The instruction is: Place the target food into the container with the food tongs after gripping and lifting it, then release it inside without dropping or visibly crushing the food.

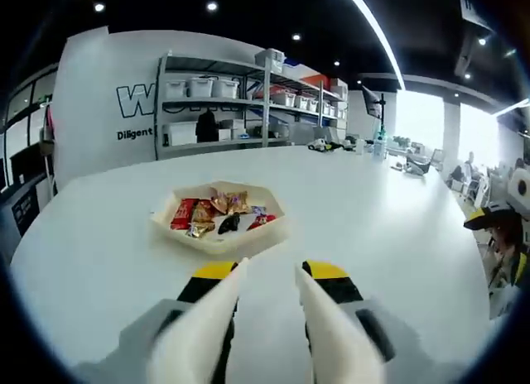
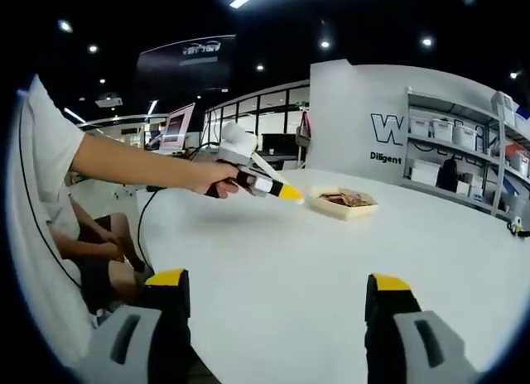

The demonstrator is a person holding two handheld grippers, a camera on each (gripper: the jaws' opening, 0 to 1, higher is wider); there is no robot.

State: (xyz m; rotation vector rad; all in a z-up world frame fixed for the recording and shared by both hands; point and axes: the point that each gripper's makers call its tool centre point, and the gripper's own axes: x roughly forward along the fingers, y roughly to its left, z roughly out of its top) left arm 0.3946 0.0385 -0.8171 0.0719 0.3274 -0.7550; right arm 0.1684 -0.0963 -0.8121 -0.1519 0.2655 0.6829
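On the white table [image 1: 373,227] sits a tray [image 1: 219,235] of wrapped snacks [image 1: 217,213], unobstructed; left claw [image 1: 269,278] hovers near, slightly parted (holding nothing); right claw [image 2: 276,291] spread wide; shelving [image 1: 248,103] behind.

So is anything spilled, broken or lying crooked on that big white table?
Nothing stands out. The shallow cream tray sits flat on the white table, with the wrapped snacks heaped inside and none spilled over its rim. The left gripper points at the tray from short of it; the right gripper hangs open over bare tabletop.
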